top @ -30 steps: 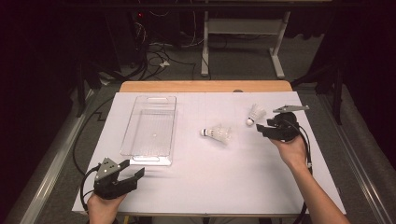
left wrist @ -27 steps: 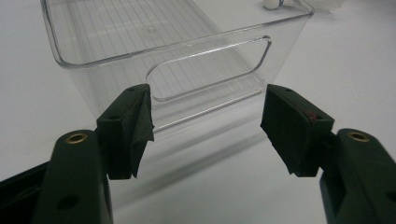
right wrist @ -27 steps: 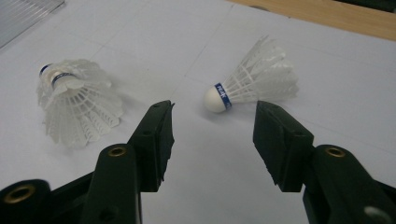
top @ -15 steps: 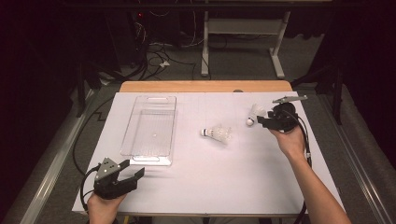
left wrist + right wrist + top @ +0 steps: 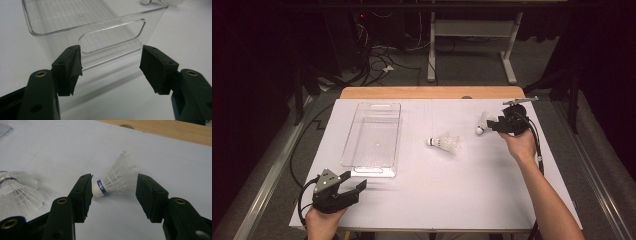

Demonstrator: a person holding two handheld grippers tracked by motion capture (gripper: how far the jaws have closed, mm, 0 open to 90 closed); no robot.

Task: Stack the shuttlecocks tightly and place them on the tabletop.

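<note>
1. My right gripper (image 5: 495,125) has moved over the last second toward the far right of the table, from nearer the centre to about 2 o'clock, and now points at the far shuttlecock (image 5: 482,123).
2. In the right gripper view its jaws stand open around that shuttlecock (image 5: 113,180): the cork tip sits just beside the left jaw and the feather skirt reaches toward the right jaw, with nothing clamped yet.
3. I judge the approach finished; closing the jaws is the next step, and the light skirt could crush or slip.
4. The second shuttlecock (image 5: 445,143) lies at table centre, unmoved since a second ago.
5. My left gripper (image 5: 354,186) has stayed at 7 o'clock, jaws open and empty, facing the near handle wall of the clear tray (image 5: 110,37).
6. The tray (image 5: 362,167) at 10 o'clock holds nothing.
</note>
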